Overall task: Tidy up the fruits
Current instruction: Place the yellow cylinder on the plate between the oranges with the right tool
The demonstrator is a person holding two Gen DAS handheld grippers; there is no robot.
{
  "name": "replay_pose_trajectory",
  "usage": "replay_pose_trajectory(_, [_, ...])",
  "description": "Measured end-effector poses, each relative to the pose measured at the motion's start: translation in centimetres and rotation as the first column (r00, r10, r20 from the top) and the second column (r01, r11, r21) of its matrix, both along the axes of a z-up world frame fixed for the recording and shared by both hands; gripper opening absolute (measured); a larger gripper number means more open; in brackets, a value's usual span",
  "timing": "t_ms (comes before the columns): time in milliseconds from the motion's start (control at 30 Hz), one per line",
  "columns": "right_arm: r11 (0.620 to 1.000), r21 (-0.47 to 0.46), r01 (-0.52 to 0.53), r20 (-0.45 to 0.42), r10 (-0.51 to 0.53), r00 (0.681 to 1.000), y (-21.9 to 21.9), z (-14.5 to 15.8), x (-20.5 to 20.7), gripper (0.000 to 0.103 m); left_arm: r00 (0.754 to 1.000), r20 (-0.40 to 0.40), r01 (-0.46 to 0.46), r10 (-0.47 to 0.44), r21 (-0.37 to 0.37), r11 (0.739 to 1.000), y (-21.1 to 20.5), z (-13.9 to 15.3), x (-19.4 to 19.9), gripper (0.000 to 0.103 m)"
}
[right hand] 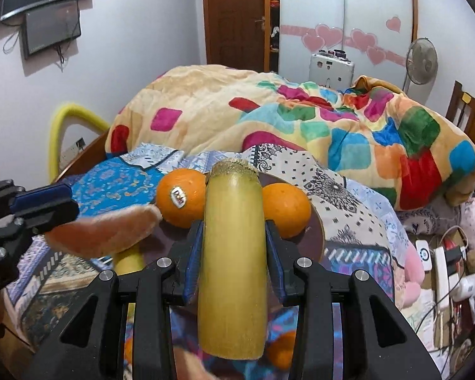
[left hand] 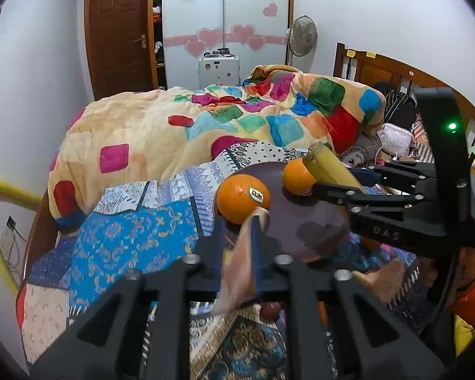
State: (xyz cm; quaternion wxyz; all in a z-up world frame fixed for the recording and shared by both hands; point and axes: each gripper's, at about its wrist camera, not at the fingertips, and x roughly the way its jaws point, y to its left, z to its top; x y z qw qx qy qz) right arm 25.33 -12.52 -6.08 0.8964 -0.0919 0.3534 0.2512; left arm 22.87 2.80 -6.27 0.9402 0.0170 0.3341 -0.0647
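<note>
Where oranges crowd the plate, quilt just behind

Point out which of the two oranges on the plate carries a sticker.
The left orange, beside the left gripper's peach-coloured piece; the right orange shows bare peel.
</note>
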Motion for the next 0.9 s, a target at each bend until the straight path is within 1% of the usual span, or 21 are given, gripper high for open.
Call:
replay_pose_trajectory(33, [1.000, -0.009, -0.001, 0.001, 0.001, 1.000, 0.2, -0.2, 0.4, 0.034, 1.000, -0.004, 0.005, -0.005, 0.003, 1.000, 0.0, -0.2, 0.3, 0.005])
replay_pose_trajectory(167, [1.000, -0.018, -0.002, -0.011, 0.002, 1.000, 0.7, -0.8, 1.4, 0.033, 0.999, -0.039, 0.020, -0.021, -0.004, 1.000, 0.1, -1.3, 1.5, 0.005])
replay_pose_trajectory(300, [0.999, -0.033, -0.006, -0.028, 0.005, 1.000, 1.1, -1.5, 2.2, 0.032, 0.996, -0.083, 0.029, -0.032, -0.037, 0.999, 0.5, -2.6, 1.9, 0.006])
replay_pose_trajectory(333, [0.999, -0.032, -0.009, -0.025, 0.008, 1.000, 1.1, -1.6, 2.2, 0.032, 0.996, -0.086, 0.029, -0.032, -0.039, 0.999, 0.5, -2.8, 1.8, 0.008])
replay_pose_trajectory(400, [0.999, -0.039, -0.013, -0.021, 0.012, 1.000, 1.5, -1.6, 2.3, 0.032, 0.995, -0.093, 0.028, -0.031, -0.033, 0.999, 0.4, -3.2, 1.6, 0.017])
replay_pose_trajectory(467, [0.999, -0.047, -0.015, -0.012, 0.014, 1.000, 1.7, -1.7, 2.2, 0.032, 0.996, -0.089, 0.017, -0.019, -0.020, 1.000, 0.5, -3.4, 1.3, 0.032])
replay_pose_trajectory(500, [0.999, -0.052, -0.016, -0.006, 0.016, 1.000, 1.8, -1.7, 2.2, 0.032, 0.996, -0.086, 0.013, -0.014, -0.021, 1.000, 0.6, -3.5, 1.1, 0.035])
replay_pose_trajectory(567, [0.999, -0.051, -0.013, -0.003, 0.013, 1.000, 1.8, -1.7, 2.1, 0.032, 0.996, -0.086, 0.009, -0.012, -0.034, 0.999, 0.9, -3.6, 0.7, 0.046])
replay_pose_trajectory(633, [0.999, -0.049, -0.017, -0.005, 0.017, 1.000, 1.6, -1.8, 1.8, 0.032, 0.996, -0.084, 0.011, -0.015, -0.038, 0.999, 1.2, -3.8, 0.1, 0.051])
replay_pose_trajectory(700, [0.998, -0.056, -0.026, -0.025, 0.025, 0.999, 1.2, -2.1, 1.4, 0.032, 0.996, -0.088, 0.017, -0.020, -0.032, 0.999, 1.2, -4.0, -0.5, 0.053])
replay_pose_trajectory(767, [0.996, -0.073, -0.042, -0.046, 0.039, 0.998, 0.9, -2.8, 1.0, 0.029, 0.995, -0.095, 0.027, -0.030, -0.032, 0.999, 1.3, -4.2, -1.1, 0.059])
replay_pose_trajectory(833, [0.995, -0.088, -0.040, -0.025, 0.038, 0.999, 0.8, -2.8, 0.6, 0.029, 0.994, -0.103, 0.035, -0.038, -0.038, 0.999, 1.3, -4.5, -1.6, 0.062])
replay_pose_trajectory(900, [0.995, -0.089, -0.040, -0.028, 0.038, 0.999, 0.7, -2.7, 0.4, 0.029, 0.992, -0.115, 0.044, -0.048, -0.035, 0.998, 1.1, -4.9, -1.9, 0.062])
